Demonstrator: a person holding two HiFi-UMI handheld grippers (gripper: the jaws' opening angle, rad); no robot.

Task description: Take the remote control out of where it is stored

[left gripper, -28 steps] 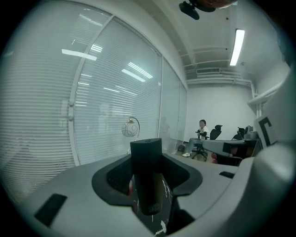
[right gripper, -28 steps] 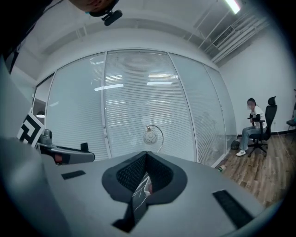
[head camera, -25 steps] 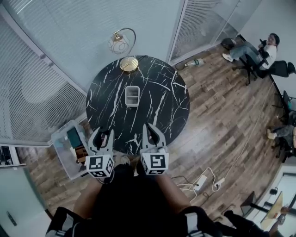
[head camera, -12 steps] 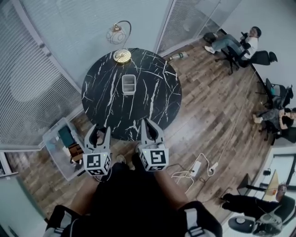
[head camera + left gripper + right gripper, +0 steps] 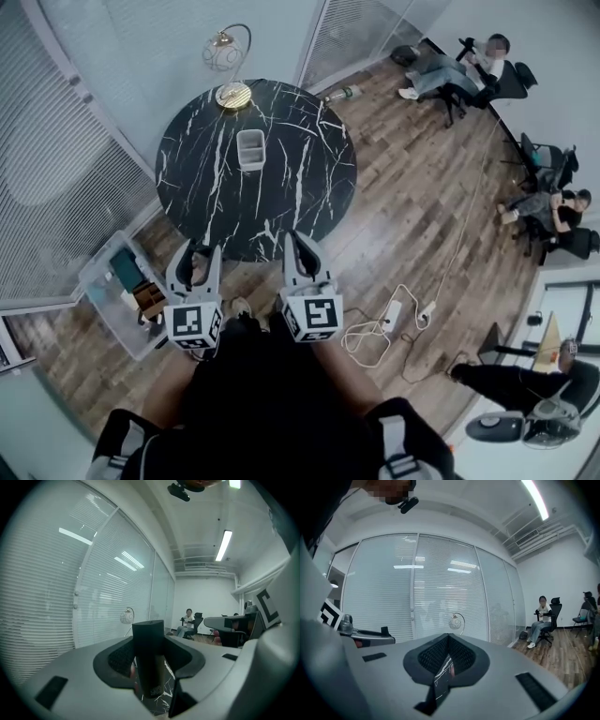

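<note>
A black remote control stands upright between the jaws of my left gripper, which is shut on it. In the head view that left gripper hangs over the wood floor just before the near edge of the round black marble table, with the dark remote between its fingers. A small white holder stands on the table's far half, well ahead of both grippers. My right gripper is beside the left one, shut, with nothing in it; its tips meet in the right gripper view.
A lamp with a globe shade and gold base stands at the table's far edge. A clear plastic bin sits on the floor at left. A power strip with cables lies at right. People sit on chairs far right.
In the head view the table, holder and lamp have slid up and to the left. Both grippers keep their pose, the left one still holding the remote.
</note>
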